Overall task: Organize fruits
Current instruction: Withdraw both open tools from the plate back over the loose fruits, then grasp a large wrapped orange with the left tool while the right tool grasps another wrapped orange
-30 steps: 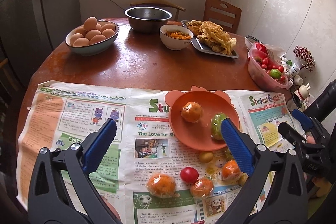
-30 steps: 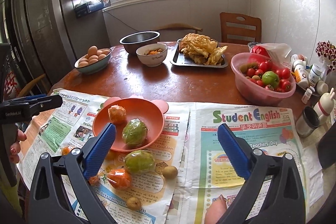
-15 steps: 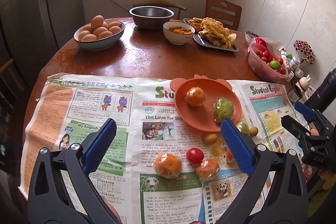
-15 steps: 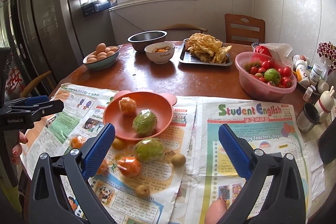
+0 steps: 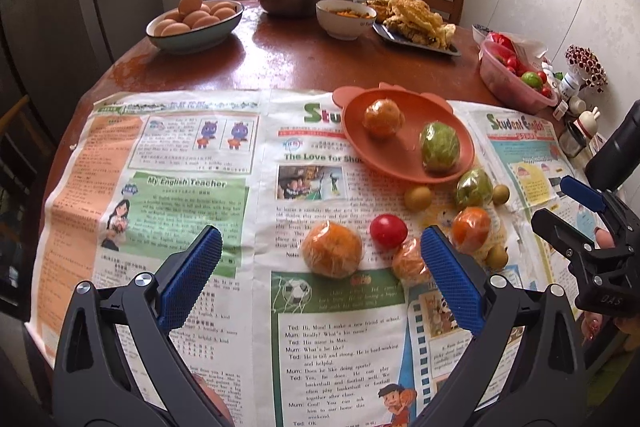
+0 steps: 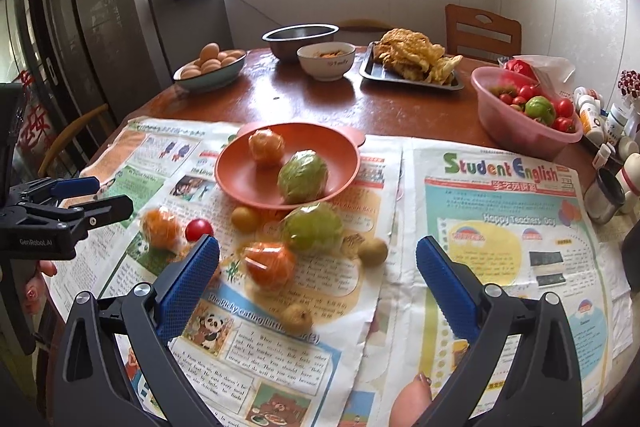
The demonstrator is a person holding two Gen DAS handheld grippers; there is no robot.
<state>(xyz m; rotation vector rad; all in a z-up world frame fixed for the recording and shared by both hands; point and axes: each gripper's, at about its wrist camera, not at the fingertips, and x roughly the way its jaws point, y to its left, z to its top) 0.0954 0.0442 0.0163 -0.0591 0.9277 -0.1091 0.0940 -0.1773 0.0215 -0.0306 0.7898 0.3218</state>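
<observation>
Since both grippers hang back with jaws wide and empty, left gripper (image 5: pixel 320 275) and right gripper (image 6: pixel 318 279) look set to choose: two fruits sit in the plate (image 6: pixel 240 183), the rest lie loose on the newspaper (image 5: pixel 200 187) beside it.

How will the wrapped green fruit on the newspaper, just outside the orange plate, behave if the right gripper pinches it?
The wrapped green fruit is roundish and lies loose on flat newspaper, so a nudge would probably roll it. Its glossy film wrap looks slick; the pads may slip. The right gripper is open, seemingly wide enough.
</observation>
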